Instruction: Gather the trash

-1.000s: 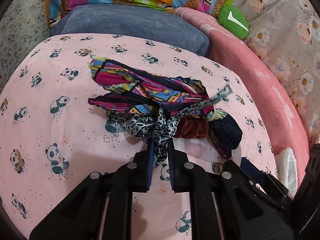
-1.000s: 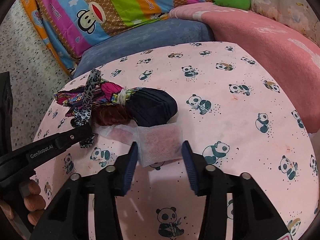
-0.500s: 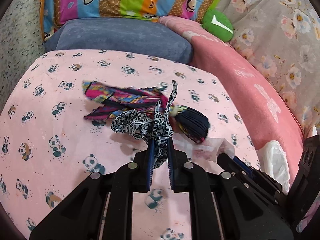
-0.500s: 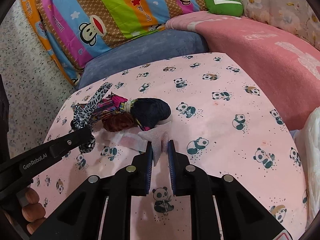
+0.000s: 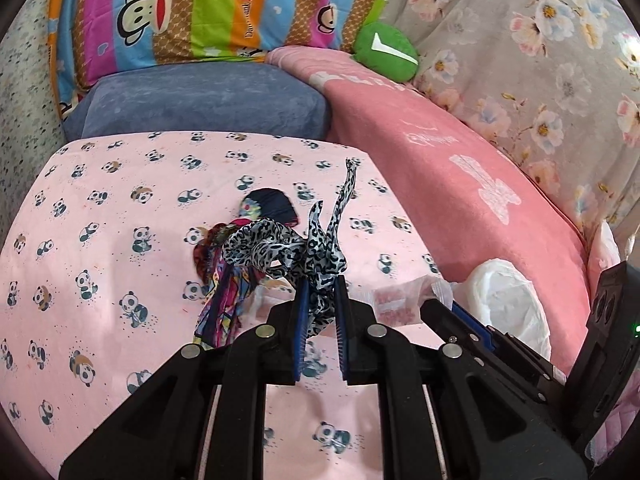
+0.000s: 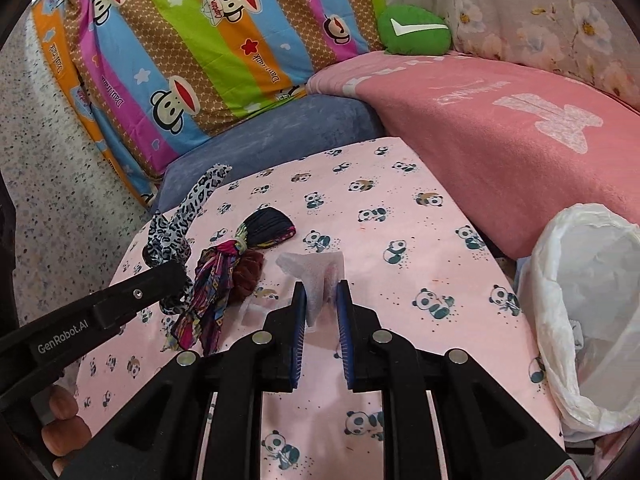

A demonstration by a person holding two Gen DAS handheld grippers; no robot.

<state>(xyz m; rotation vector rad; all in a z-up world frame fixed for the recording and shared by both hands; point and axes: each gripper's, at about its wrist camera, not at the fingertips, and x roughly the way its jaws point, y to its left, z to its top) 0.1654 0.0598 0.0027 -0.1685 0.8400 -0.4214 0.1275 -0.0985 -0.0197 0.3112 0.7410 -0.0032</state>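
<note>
My left gripper is shut on a leopard-print cloth strip, lifted off the panda-print table. A colourful patterned cloth hangs tangled from the strip, joined to a dark navy bundle. My right gripper holds a small clear packet with pink contents above the table. Its jaws are opening slightly with the packet still pinched between them. The packet also shows in the left wrist view. A white-lined trash bin stands off the table's right edge.
A maroon scrunchie and a clear wrapper lie by the cloths. A blue cushion, striped pillow, pink blanket and green plush border the table. A person's fingers hold the left gripper.
The right gripper closed on the packet and lifted it. The left gripper rose with the leopard strip, dragging the cloth bundle along. Both pulled back toward the bin side.
</note>
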